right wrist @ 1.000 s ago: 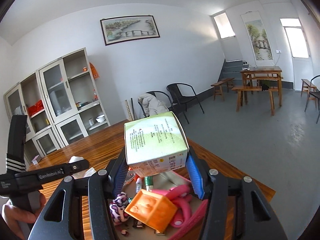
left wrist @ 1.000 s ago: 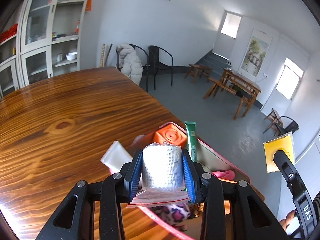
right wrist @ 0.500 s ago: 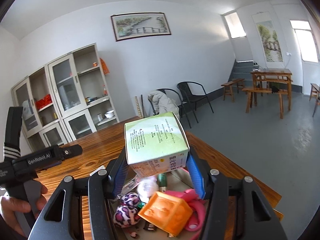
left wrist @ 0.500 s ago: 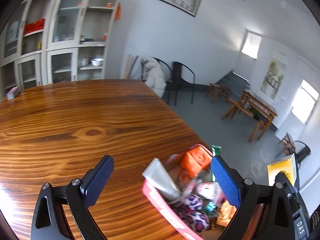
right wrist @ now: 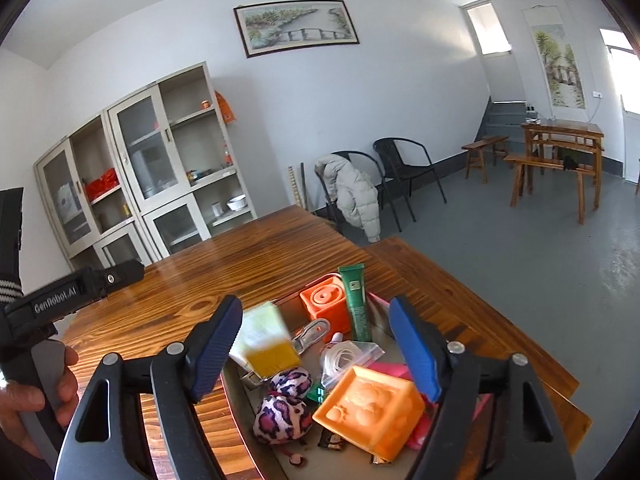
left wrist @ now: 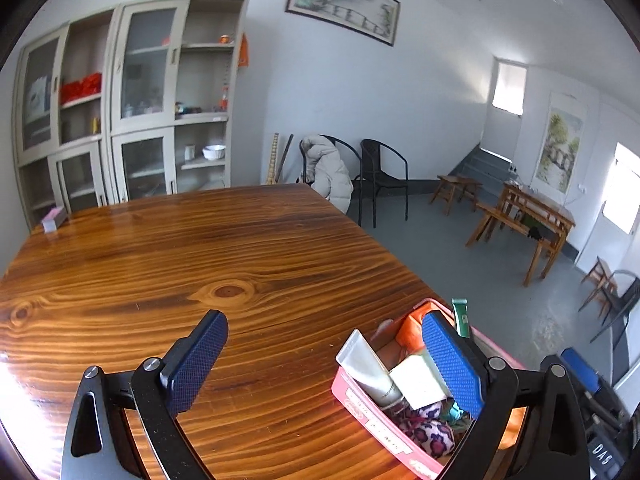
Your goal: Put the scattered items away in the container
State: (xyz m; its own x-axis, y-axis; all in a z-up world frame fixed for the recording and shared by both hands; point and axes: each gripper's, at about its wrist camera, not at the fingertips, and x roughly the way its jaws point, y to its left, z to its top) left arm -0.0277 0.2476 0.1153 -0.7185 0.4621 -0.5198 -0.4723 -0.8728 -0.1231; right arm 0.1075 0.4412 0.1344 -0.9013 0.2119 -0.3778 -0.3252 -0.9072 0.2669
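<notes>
Right tongs [right wrist: 316,344] opening, pads off the blurred green-and-yellow cardboard box [right wrist: 266,340], now dropping into the pink rectangular container [right wrist: 236,392] on the wooden table [left wrist: 200,264]. Left tongs [left wrist: 324,360] wide open, empty since releasing its roll. Task looks near done.

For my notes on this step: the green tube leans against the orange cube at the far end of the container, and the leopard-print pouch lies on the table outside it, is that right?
Not quite. The right wrist view shows the leopard-print pouch lying inside the container, near its close end, not out on the table. The rest holds: the green tube leans beside the orange cube at the far end.
</notes>
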